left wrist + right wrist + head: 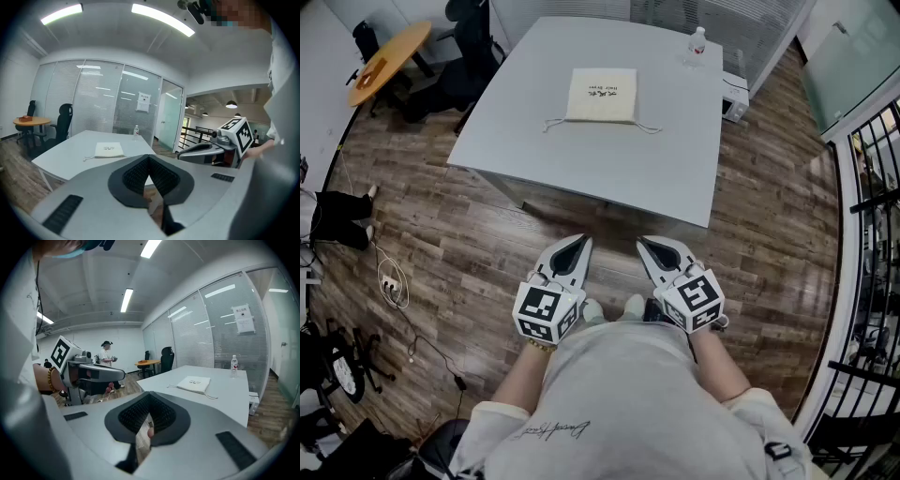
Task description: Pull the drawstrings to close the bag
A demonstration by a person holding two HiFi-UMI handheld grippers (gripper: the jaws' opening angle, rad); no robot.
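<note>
The wood-plank floor carries a square table with a smooth, pale grey matte top. A glass partition with blinds stands beyond the table's far edge, and a black metal railing runs well off its right edge. A round wooden table with black office chairs stands past the far left corner. A white box sits just beside the right edge. The left gripper and the right gripper are held side by side close to the person's body, over the floor and short of the table's near edge; each has its ribbed black pads closed together with nothing between them. A strip of floor and the near half of the tabletop lie between the grippers and the bag. The bag is a flat, square, cream cloth pouch at mid-table, slightly toward the far edge. A clear plastic bottle stands upright at the far right corner. The thin drawstrings trail left and right from the bag's near side.
</note>
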